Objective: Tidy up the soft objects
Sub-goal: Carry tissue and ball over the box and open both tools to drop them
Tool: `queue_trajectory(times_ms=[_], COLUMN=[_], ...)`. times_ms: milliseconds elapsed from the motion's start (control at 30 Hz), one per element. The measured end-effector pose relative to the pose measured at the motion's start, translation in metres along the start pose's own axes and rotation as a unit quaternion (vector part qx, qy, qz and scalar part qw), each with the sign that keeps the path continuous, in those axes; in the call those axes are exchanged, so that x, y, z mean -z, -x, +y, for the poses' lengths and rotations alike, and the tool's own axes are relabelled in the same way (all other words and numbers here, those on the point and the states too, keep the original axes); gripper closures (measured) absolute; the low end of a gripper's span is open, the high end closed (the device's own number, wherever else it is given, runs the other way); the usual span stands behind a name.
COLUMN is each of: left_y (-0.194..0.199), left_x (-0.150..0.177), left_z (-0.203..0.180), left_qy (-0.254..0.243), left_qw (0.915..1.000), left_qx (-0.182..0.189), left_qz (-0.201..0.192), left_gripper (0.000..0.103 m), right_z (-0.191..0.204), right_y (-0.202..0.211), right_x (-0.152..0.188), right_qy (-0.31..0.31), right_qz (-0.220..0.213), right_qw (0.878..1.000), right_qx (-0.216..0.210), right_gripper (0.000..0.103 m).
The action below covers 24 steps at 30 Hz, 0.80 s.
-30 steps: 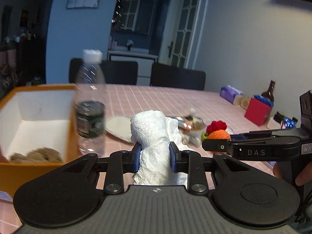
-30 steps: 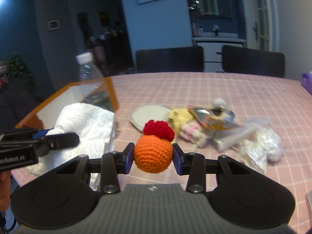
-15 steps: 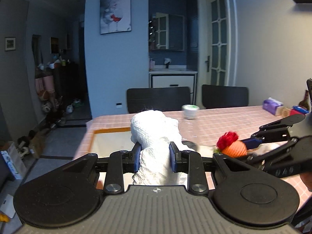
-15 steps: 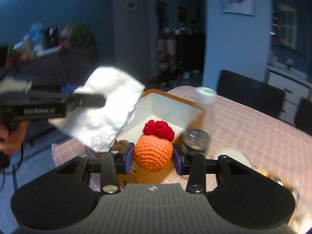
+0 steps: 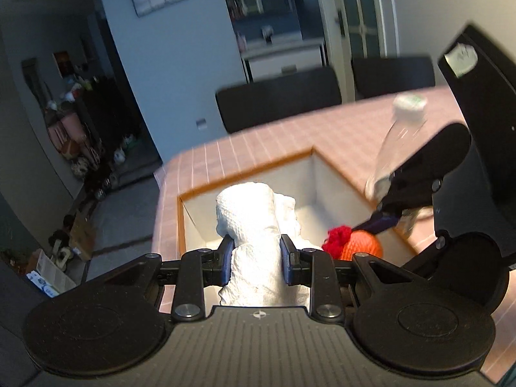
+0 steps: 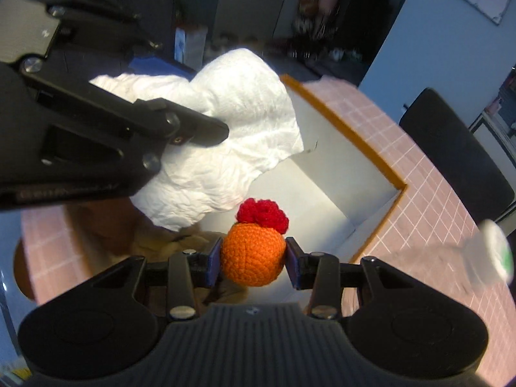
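Note:
My left gripper (image 5: pixel 257 259) is shut on a crumpled white paper towel (image 5: pixel 254 225), held over the open orange-rimmed box (image 5: pixel 245 172) with white inner walls. My right gripper (image 6: pixel 253 266) is shut on an orange crocheted ball (image 6: pixel 253 258) with a red tuft, also above the box (image 6: pixel 342 122). In the right wrist view the paper towel (image 6: pixel 225 135) hangs from the left gripper's fingers (image 6: pixel 193 129) just left of the ball. In the left wrist view the ball (image 5: pixel 359 248) shows to the right of the towel. Something brown and plush (image 6: pixel 180 242) lies on the box floor.
The box sits on a pink checked table (image 5: pixel 258 148) near its corner. A clear water bottle with a white cap (image 5: pixel 396 142) stands just right of the box, blurred (image 6: pixel 483 258) in the right wrist view. Dark chairs (image 5: pixel 277 106) line the table's far side.
Both grippers swung left from the pile of items to above the box and tilted downward, still gripping the towel and the ball. The right gripper has come close beside the left.

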<state>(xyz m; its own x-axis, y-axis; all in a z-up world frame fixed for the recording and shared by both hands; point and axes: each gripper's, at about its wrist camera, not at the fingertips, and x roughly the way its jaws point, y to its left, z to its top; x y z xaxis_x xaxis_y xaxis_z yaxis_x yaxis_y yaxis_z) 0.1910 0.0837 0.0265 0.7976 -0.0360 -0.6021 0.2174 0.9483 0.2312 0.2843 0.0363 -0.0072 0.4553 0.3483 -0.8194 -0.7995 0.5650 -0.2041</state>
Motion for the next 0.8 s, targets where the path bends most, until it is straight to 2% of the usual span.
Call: queue_trajectory(times_ms=[100, 367, 500, 567, 733, 800], left_y=[-0.026, -0.066, -0.080, -0.082, -0.082, -0.083], left_x=[0.005, 0.019, 0.023, 0.025, 0.028, 0.028], left_z=[0.005, 0.018, 0.023, 0.024, 0.021, 0.022], left_qy=[-0.011, -0.048, -0.050, -0.056, -0.076, -0.074], left_qw=[0.9994, 0.9947, 0.9901, 0.9879, 0.9857, 0.9862], left_qx=[0.002, 0.014, 0.003, 0.001, -0.010, -0.012], left_qz=[0.031, 0.090, 0.131, 0.145, 0.150, 0.148], left_gripper=[0.071, 0.070, 0.069, 0.066, 0.049, 0.047], right_z=[0.001, 0.000, -0.001, -0.002, -0.005, -0.009], right_y=[-0.022, -0.063, -0.074, -0.078, -0.084, -0.086], right_x=[-0.003, -0.011, -0.012, -0.010, -0.008, -0.009], right_qy=[0.018, 0.033, 0.033, 0.034, 0.037, 0.040], right_qz=[0.023, 0.066, 0.079, 0.086, 0.088, 0.085], right_qw=[0.999, 0.997, 0.996, 0.996, 0.995, 0.996], right_qx=[0.015, 0.006, 0.002, -0.006, -0.014, -0.012], right_gripper=[0.063, 0.063, 0.063, 0.063, 0.061, 0.051])
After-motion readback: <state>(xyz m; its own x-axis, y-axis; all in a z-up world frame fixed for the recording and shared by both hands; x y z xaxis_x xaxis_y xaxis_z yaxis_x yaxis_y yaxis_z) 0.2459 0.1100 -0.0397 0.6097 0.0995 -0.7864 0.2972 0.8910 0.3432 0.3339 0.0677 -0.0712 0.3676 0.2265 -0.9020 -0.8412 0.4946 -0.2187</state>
